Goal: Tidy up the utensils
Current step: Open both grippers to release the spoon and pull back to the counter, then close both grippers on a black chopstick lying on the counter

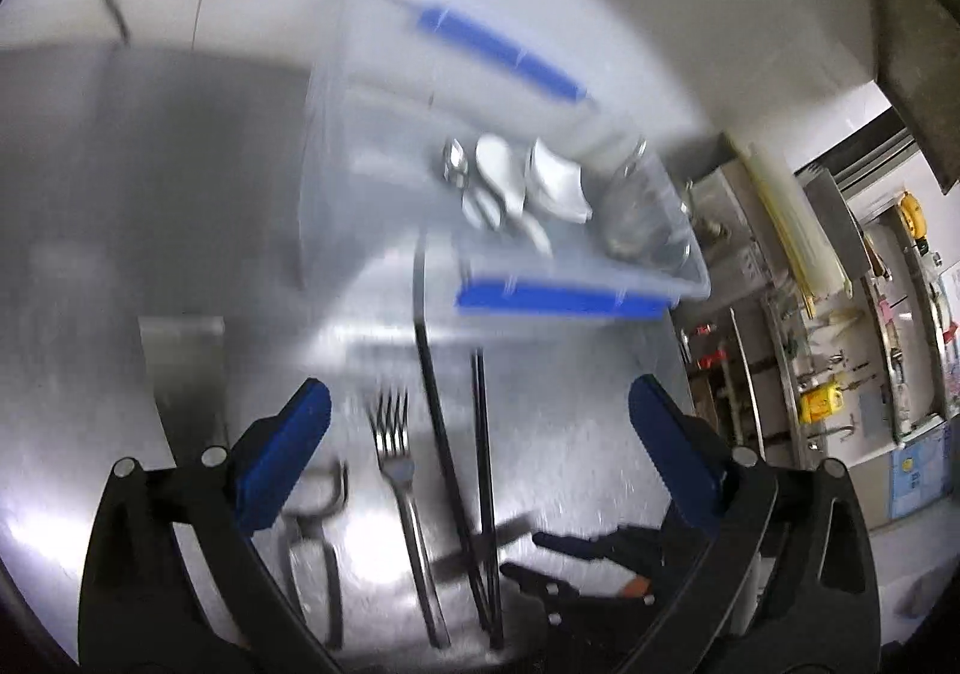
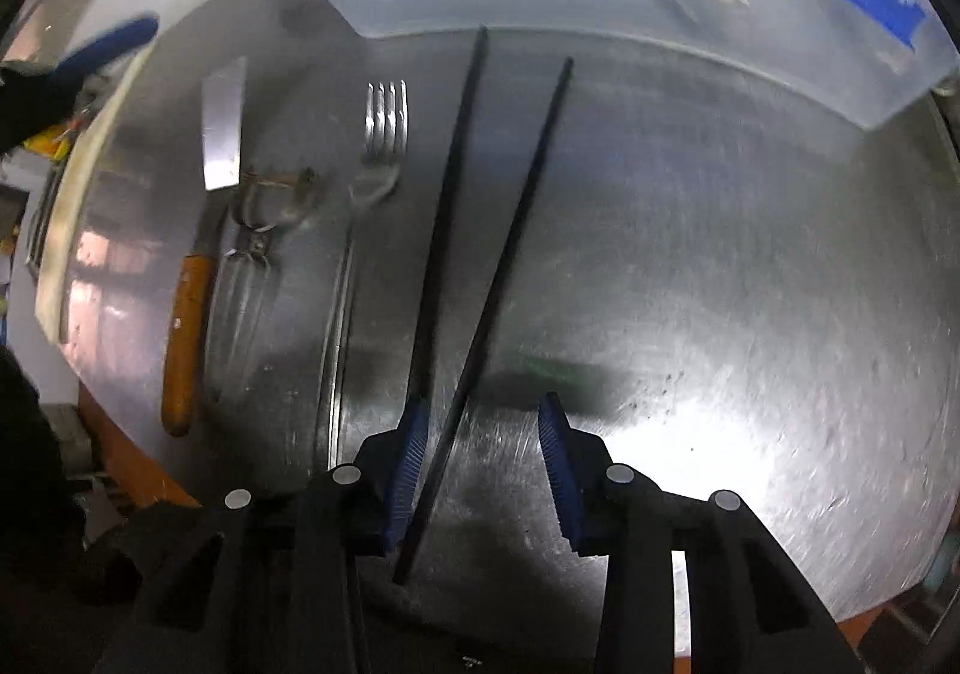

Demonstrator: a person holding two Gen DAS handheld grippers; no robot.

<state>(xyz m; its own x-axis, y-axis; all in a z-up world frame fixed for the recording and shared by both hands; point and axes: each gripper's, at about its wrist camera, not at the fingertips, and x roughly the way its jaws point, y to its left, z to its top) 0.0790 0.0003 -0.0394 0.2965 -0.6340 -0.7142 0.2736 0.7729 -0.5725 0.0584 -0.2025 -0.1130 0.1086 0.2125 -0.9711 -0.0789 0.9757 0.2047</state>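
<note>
Sorting is partly done: spoons [image 1: 510, 182] lie in the clear bin [image 1: 690, 278], while chopsticks [image 2: 480, 230], fork [image 2: 384, 134], peeler [image 2: 264, 218] and knife [image 2: 204, 230] wait on the steel table [image 2: 720, 314]. Right gripper [image 2: 483, 464] straddles one chopstick, jaws apart; left gripper [image 1: 480, 422] gapes empty.

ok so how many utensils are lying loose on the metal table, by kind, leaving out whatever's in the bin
Black chopsticks: 2
Silver metal fork: 1
Wooden-handled flat spatula: 1
Metal wire-handled peeler: 1
Total: 5
</note>
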